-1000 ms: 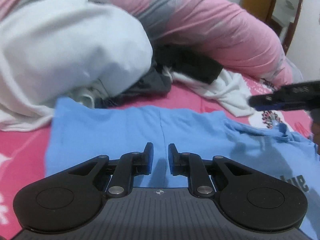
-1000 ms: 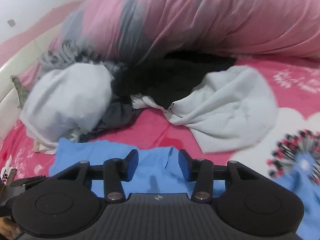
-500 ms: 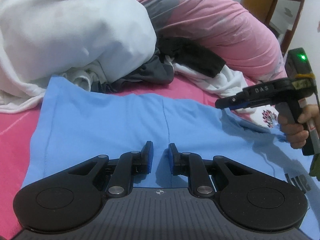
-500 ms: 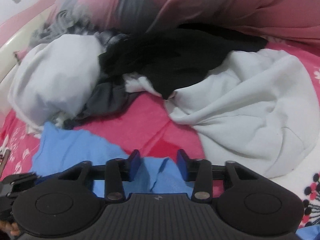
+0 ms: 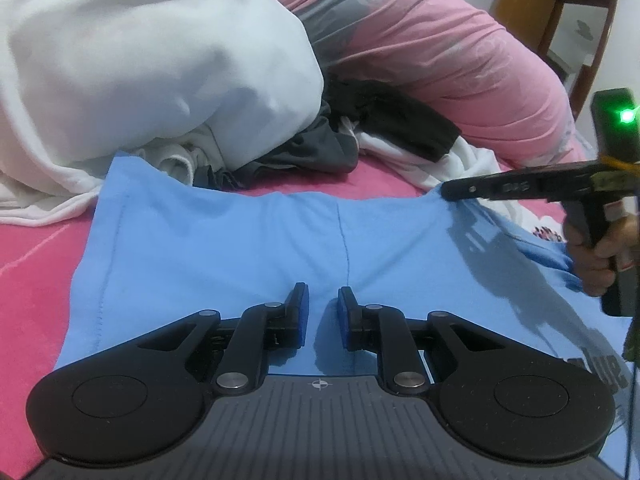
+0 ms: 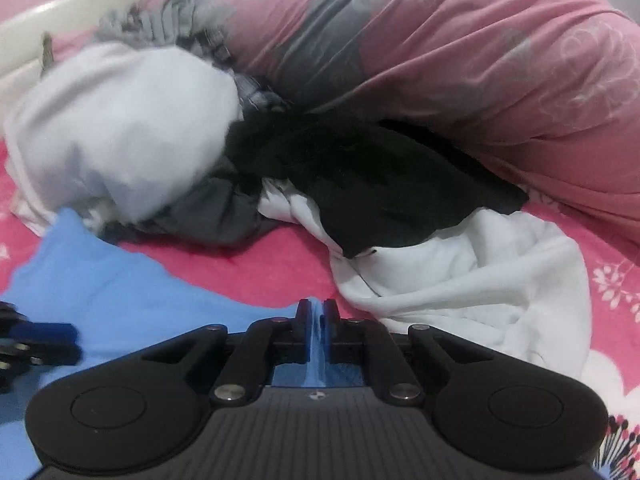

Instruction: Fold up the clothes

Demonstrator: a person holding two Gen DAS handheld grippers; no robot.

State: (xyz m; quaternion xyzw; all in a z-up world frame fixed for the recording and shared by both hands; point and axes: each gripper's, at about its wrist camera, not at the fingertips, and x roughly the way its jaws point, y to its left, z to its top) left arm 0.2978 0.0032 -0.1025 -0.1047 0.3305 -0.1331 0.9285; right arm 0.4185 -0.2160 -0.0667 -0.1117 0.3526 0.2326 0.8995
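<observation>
A light blue T-shirt (image 5: 240, 248) lies spread on the pink bed sheet (image 5: 24, 264). My left gripper (image 5: 323, 308) hovers open and empty just above the shirt's middle, near a vertical seam. My right gripper (image 6: 318, 312) is shut on the shirt's far edge (image 6: 318, 344); blue cloth sits pinched between the pads. The right gripper also shows in the left wrist view (image 5: 452, 192), at the shirt's far right corner. The shirt also shows in the right wrist view (image 6: 120, 292).
A heap of clothes lies behind the shirt: a white bundle (image 5: 140, 80), a black garment (image 6: 380, 184), a grey one (image 5: 312, 152) and a white one (image 6: 480, 272). A rolled pink and grey duvet (image 5: 460, 60) runs along the back.
My right gripper closed on the shirt's far edge. The left gripper stayed open and moved a little forward over the shirt.
</observation>
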